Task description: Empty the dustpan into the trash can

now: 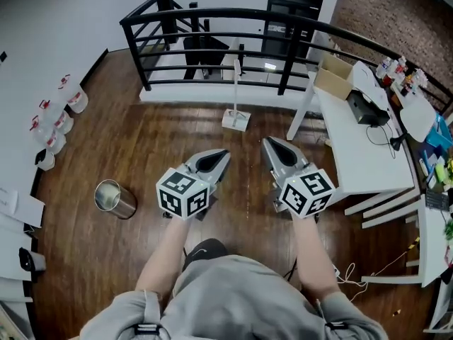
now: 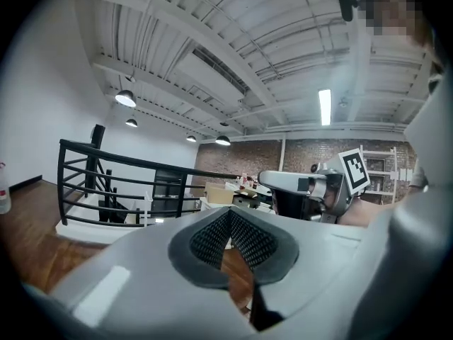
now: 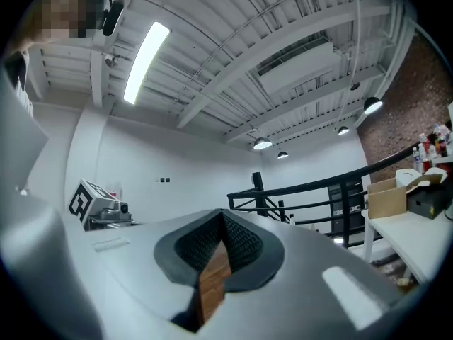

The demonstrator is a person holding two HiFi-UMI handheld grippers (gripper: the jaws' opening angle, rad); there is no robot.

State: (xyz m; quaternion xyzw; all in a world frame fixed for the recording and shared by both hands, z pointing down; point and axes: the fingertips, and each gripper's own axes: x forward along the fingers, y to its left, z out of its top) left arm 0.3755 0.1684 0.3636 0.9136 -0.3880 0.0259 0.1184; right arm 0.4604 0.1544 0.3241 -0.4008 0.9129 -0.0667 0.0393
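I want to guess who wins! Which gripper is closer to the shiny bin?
The left gripper. The shiny trash can is over on that gripper's side, and the right gripper is farther away from it.

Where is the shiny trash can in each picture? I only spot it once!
Head view: the trash can stands on the wooden floor at lower left, left of the grippers.
Left gripper view: not in it.
Right gripper view: not in it.
Shared landmark: the black railing, at left in the left gripper view and at right in the right gripper view.
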